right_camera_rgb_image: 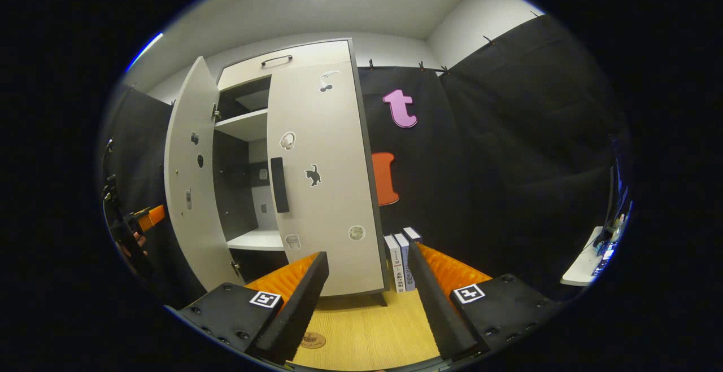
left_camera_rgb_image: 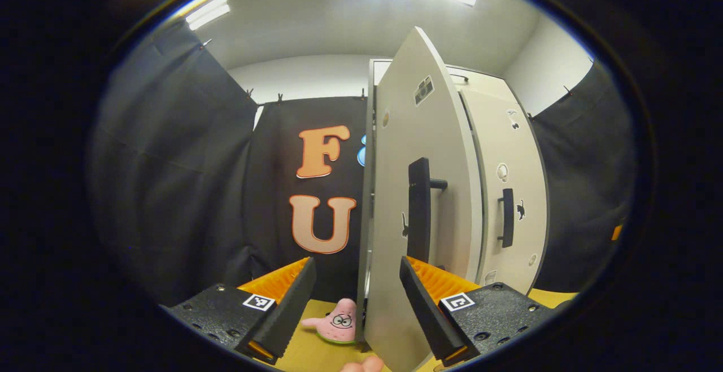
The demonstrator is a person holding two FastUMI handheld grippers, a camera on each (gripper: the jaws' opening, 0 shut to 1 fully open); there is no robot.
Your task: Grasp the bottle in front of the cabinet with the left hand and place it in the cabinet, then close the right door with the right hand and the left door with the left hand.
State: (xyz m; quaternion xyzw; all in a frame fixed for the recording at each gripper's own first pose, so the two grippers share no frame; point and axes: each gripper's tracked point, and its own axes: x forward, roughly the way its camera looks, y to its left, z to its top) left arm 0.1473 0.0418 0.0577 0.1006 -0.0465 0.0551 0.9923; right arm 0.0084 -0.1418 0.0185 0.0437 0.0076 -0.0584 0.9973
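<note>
1. Clearly, what matters next is how the left door (left_camera_rgb_image: 421,191) stands to the left gripper (left_camera_rgb_image: 357,310): the door is swung out, nearly edge-on, with its lower edge between the two fingers, slightly toward the right one.
2. Its long black handle (left_camera_rgb_image: 418,209) runs upright, above and beyond the jaws.
3. The left gripper's jaws are wide open and hold nothing; it points level at the door.
4. In the right gripper view, the right door (right_camera_rgb_image: 325,180) lies flat against the cabinet (right_camera_rgb_image: 248,126), seemingly closed, while the left door (right_camera_rgb_image: 192,174) still hangs open.
5. The right gripper (right_camera_rgb_image: 367,304) is also spread and empty, low over the tabletop (right_camera_rgb_image: 367,332), back from the cabinet.
6. I cannot make out the bottle; the visible shelves look dim.
7. The left hand is nearer the open door, so closing it is probably the remaining step.
</note>
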